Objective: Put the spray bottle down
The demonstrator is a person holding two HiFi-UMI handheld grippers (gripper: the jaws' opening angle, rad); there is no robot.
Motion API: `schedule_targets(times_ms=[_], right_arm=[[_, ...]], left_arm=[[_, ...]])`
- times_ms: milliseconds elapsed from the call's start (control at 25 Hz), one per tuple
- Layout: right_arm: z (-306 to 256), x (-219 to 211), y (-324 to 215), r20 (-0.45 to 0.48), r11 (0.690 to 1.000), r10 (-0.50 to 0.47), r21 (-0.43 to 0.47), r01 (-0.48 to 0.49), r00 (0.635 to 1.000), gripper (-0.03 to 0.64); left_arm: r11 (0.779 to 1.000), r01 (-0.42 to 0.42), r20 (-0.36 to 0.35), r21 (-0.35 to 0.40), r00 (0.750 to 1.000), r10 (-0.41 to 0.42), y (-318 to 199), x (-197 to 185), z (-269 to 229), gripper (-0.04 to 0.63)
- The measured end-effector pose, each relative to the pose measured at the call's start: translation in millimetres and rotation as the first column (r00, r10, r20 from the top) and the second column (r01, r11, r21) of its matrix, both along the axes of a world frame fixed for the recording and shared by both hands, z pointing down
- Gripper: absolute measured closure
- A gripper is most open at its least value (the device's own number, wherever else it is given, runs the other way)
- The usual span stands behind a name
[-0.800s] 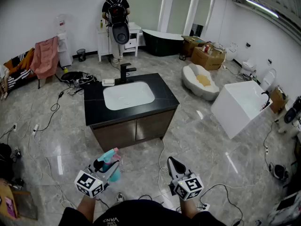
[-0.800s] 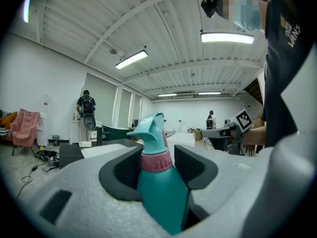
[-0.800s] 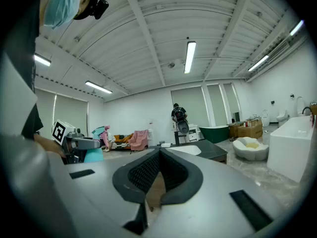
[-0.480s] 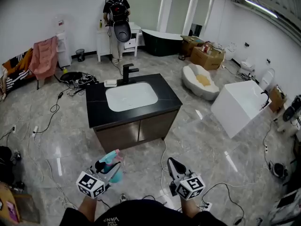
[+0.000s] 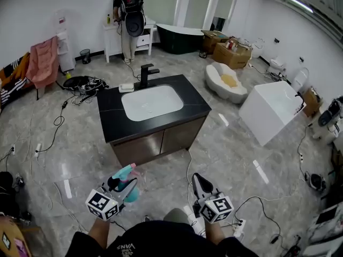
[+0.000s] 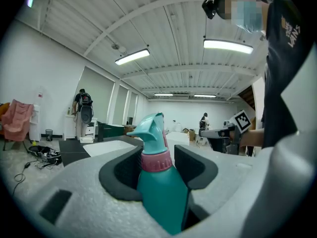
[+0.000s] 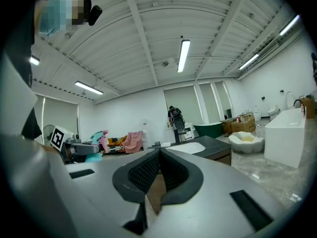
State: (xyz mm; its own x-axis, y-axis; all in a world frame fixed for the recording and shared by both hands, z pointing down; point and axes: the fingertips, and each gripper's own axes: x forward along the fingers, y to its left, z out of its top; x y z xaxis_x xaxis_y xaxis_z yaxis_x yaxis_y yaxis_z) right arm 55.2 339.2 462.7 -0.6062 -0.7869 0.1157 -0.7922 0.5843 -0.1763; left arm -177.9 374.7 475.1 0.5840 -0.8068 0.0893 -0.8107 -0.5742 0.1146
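Observation:
My left gripper (image 5: pixel 122 184) is shut on a teal spray bottle (image 5: pixel 127 185) with a pink collar; in the left gripper view the bottle (image 6: pixel 159 182) stands upright between the black pads, nozzle pointing left. My right gripper (image 5: pixel 200 183) is held level beside it with its jaws shut and nothing between them; in its own view the pads (image 7: pixel 159 172) meet. A black vanity counter (image 5: pixel 112 116) with a white sink basin (image 5: pixel 151 102) and a black faucet (image 5: pixel 144 75) stands a short way ahead of both grippers.
A white bathtub block (image 5: pixel 269 114) stands at the right, a white seat (image 5: pixel 225 87) behind it. Cables (image 5: pixel 59 122) trail over the marble floor at the left. A person with a backpack (image 5: pixel 128 15) stands at the far wall. Cardboard boxes (image 5: pixel 232 52) sit at the back.
The view has moved forward: the vanity counter sits nearer and slightly to the right. Both grippers keep their places, the left still holding the bottle.

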Motion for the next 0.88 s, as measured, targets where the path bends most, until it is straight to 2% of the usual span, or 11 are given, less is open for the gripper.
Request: schedule_targets(times_ms=[320, 520, 880], right_arm=[[12, 7, -27, -0.014, 0.998, 0.056, -0.043, -0.056, 0.998, 0.612], [17, 8, -69, -0.014, 0.998, 0.039, -0.042, -0.039, 0.999, 0.612], [15, 47, -161, -0.018, 0.999, 0.008, -0.043, -0.009, 1.0, 0.612]], left_arm=[[0.999, -0.027, -0.022, -0.026, 0.999, 0.026, -25, 0, 11, 0.385], [0.999, -0.004, -0.018, -0.038, 1.0, 0.003, -62, 1, 15, 0.385], [0.998, 0.041, -0.007, -0.039, 0.999, -0.041, -147, 38, 5, 0.385]])
